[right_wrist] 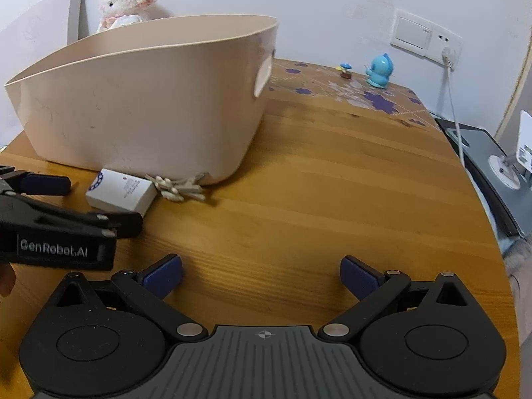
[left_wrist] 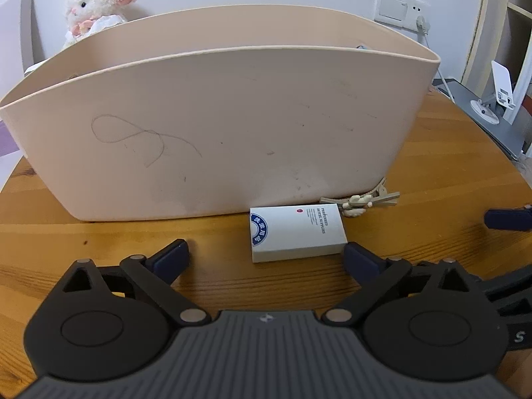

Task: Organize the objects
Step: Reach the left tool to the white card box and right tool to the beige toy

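A white hotel-supplies box (left_wrist: 296,232) lies on the wooden table (left_wrist: 99,232) just in front of a beige plastic basket (left_wrist: 216,123). A beige hair clip (left_wrist: 362,201) lies to the box's right, against the basket's base. My left gripper (left_wrist: 266,259) is open, low over the table, with the box just ahead of its right finger. In the right wrist view the box (right_wrist: 121,193), the clip (right_wrist: 178,186) and the basket (right_wrist: 143,99) sit at the left, with the left gripper (right_wrist: 66,206) beside the box. My right gripper (right_wrist: 261,276) is open and empty over bare table.
A white plush lamb (left_wrist: 96,3) sits behind the basket. A blue toy figure (right_wrist: 379,71) and a small mushroom ornament (right_wrist: 345,69) stand on a patterned mat at the table's back. A wall socket with a cable (right_wrist: 449,66) and a grey stand (right_wrist: 498,166) are to the right.
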Demonstrator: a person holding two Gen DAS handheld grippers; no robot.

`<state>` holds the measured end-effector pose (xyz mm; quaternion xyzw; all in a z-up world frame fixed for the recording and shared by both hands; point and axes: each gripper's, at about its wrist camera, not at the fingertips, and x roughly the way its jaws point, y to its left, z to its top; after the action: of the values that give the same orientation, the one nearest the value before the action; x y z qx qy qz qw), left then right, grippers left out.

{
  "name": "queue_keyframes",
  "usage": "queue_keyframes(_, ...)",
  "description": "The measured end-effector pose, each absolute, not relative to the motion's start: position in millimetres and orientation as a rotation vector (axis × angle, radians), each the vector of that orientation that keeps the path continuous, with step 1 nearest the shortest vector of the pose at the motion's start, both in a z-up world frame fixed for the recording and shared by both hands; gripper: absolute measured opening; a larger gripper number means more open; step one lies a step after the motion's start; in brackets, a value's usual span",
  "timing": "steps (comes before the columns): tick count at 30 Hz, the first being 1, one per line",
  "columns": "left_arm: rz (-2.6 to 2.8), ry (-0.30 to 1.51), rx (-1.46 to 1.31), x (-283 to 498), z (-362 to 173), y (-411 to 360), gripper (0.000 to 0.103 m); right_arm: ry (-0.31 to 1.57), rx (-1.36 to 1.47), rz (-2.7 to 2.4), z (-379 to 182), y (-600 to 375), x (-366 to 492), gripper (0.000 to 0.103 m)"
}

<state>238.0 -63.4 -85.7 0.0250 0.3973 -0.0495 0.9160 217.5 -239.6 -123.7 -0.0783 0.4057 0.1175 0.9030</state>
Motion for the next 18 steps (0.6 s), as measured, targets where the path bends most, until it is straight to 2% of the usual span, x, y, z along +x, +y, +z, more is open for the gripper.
queue_keyframes(18,-0.104,0.811,-0.028,247,-83,-64,0.100,0.843,-0.121,0.238,-126,-244,223,0.103)
